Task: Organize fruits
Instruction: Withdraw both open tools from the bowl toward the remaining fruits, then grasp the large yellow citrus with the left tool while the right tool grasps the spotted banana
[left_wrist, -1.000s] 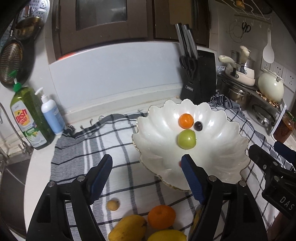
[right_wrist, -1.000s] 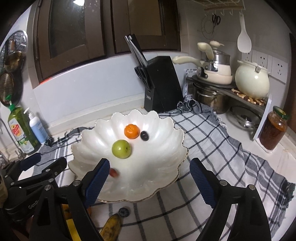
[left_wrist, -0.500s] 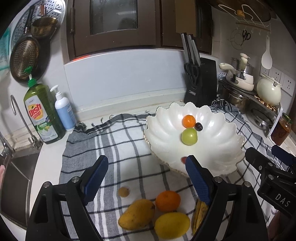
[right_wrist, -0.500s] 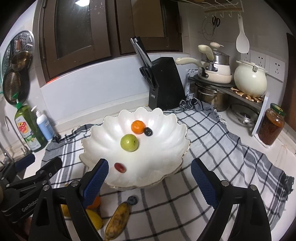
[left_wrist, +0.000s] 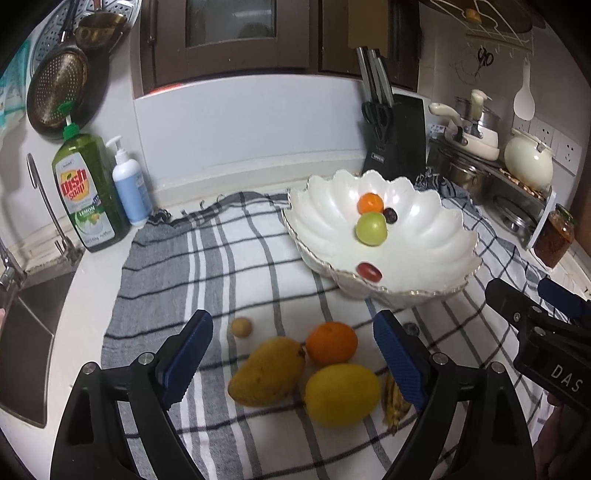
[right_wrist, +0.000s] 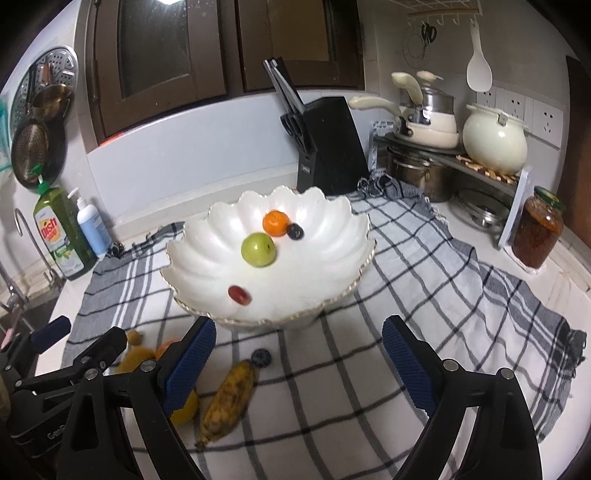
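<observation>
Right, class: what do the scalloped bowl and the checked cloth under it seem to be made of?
Scalloped bowl: likely glazed ceramic, perhaps glass; glossy pearly white with soft highlights and a thin gold-looking rim. Checked cloth: woven cotton-like fabric, matte, with folds, rumpled edges and frayed tassels near the knife block.

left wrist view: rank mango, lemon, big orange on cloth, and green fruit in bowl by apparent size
1-2. mango and lemon: look alike, no ranking.
3. orange.
4. green fruit: smallest, but farther from the camera, so unsure.

left gripper (left_wrist: 293, 354) jaws wide apart, right gripper (right_wrist: 299, 360) likewise
</observation>
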